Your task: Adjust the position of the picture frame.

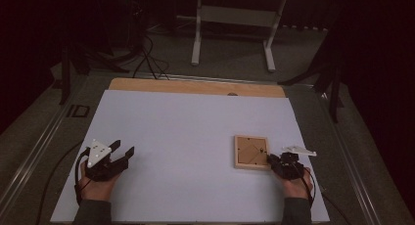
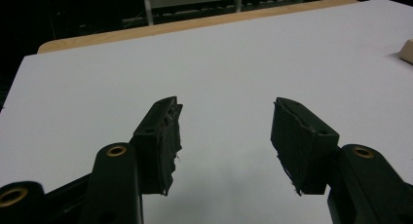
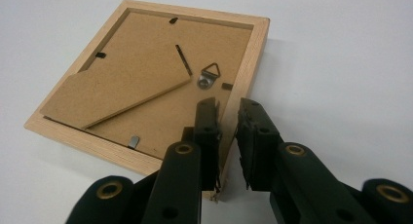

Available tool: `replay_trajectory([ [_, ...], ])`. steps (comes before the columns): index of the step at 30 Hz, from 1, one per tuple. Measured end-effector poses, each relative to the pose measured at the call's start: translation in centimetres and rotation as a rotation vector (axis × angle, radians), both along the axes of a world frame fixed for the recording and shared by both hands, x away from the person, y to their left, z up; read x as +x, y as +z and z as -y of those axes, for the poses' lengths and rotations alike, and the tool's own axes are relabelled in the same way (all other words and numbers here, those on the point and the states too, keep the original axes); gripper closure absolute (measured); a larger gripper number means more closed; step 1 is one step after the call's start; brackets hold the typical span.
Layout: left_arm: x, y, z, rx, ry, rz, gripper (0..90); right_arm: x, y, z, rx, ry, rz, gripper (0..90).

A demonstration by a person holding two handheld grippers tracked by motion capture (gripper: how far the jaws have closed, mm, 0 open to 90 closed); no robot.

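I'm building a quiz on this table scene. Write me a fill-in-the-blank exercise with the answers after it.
1. The wooden picture frame lies flat with its ____ side facing up.
2. The right gripper has its jaws closed on the frame's ____.
3. The left gripper stands ____ with nothing between its jaws.
4. The frame rests on a ____ sheet that covers the table.

Missing words: back; edge; open; white

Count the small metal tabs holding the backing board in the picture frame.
4 that I can make out in the right gripper view: one at the picture frame's far edge, one at its left edge, one near the camera, one beside the hanger. The jaws may hide more.
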State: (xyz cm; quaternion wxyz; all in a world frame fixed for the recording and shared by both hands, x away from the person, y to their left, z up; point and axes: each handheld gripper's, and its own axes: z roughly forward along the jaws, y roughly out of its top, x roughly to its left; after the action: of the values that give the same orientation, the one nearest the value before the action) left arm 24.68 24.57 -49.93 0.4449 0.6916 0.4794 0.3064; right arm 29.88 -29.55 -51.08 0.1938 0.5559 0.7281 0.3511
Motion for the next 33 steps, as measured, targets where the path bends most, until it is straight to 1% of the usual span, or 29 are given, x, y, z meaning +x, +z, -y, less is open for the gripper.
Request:
replay_trajectory([
  [5,0.0,0.0,0.2,0.006,-0.011,0.004,43.5,0.1,0.0,-0.7,-0.014,0.015,0.007,78.6],
  [15,0.0,0.0,0.3,0.012,-0.015,0.003,43.5,0.4,0.0,-2.4,-0.031,0.032,0.012,78.8],
  [18,0.1,-0.1,0.4,0.016,-0.02,0.002,43.5,0.4,0.0,-3.1,-0.043,0.04,0.014,78.8],
  [20,0.1,-0.1,0.4,0.017,-0.02,0.001,43.5,0.5,0.0,-4.0,-0.061,0.053,0.02,78.8],
  [22,0.1,-0.1,0.4,0.017,-0.022,0.002,43.5,0.5,0.0,-4.3,-0.064,0.055,0.019,78.9],
  [24,0.1,-0.1,0.5,0.016,-0.023,0.002,43.5,0.6,0.1,-5.2,-0.082,0.069,0.021,78.9],
  [25,0.1,-0.1,0.5,0.016,-0.024,0.002,43.5,0.6,0.1,-5.2,-0.082,0.069,0.021,78.9],
  [29,0.1,-0.1,0.5,0.017,-0.027,0.003,43.5,0.9,0.1,-6.1,-0.092,0.089,0.023,79.3],
  [30,0.1,-0.1,0.5,0.017,-0.028,0.003,43.5,1.1,0.1,-6.5,-0.091,0.098,0.018,79.4],
  [33,0.1,-0.1,0.5,0.016,-0.03,0.003,43.5,1.3,0.1,-6.9,-0.088,0.105,0.015,79.6],
])
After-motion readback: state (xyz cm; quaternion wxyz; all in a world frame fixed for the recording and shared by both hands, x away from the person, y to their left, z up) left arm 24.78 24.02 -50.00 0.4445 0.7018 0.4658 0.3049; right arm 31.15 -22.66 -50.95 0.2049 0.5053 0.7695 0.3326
